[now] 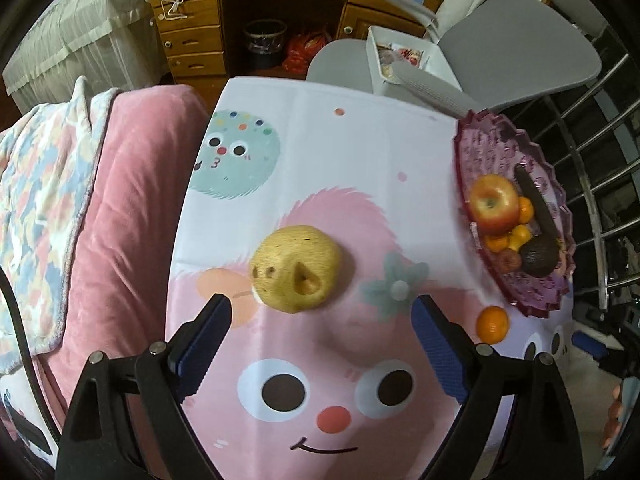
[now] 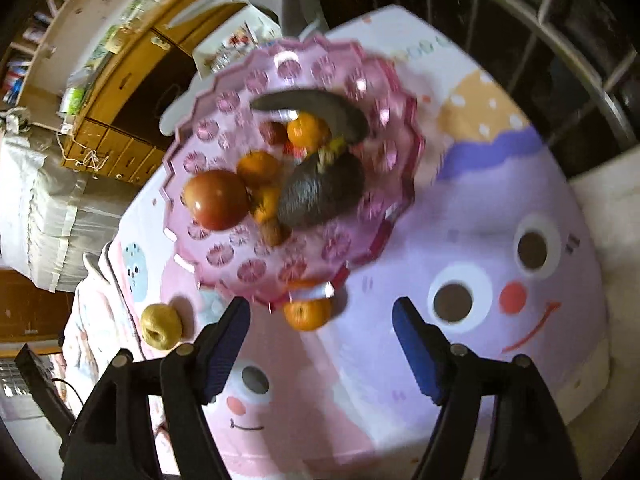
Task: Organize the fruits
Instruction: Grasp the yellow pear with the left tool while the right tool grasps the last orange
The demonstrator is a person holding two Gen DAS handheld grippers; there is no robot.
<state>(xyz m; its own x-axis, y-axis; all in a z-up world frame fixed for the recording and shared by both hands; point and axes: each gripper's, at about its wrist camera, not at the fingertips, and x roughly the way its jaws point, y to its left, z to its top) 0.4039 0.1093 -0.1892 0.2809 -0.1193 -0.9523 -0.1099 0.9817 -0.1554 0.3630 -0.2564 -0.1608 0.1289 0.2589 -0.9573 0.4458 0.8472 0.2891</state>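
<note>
Your scalloped pink plastic bowl point(image 2: 224, 92) already holds most fruit. One yellow pear point(image 1: 296, 270) and one small orange tangerine point(image 2: 308, 314) remain on the worktop point(image 1: 320, 140). Left tongs point(image 1: 320, 312) and right tongs point(image 2: 322, 316) both gape, empty.

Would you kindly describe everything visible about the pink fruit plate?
The pink fruit plate looks like translucent pink plastic, round, with a scalloped rim and moulded flower-like medallions. It sits flat on the cartoon tablecloth near the table's edge. It holds a red apple, several small oranges, a dark avocado, a dark elongated fruit and a small brownish one. One loose orange lies on the cloth at its rim. Neither claw touches it.
</note>
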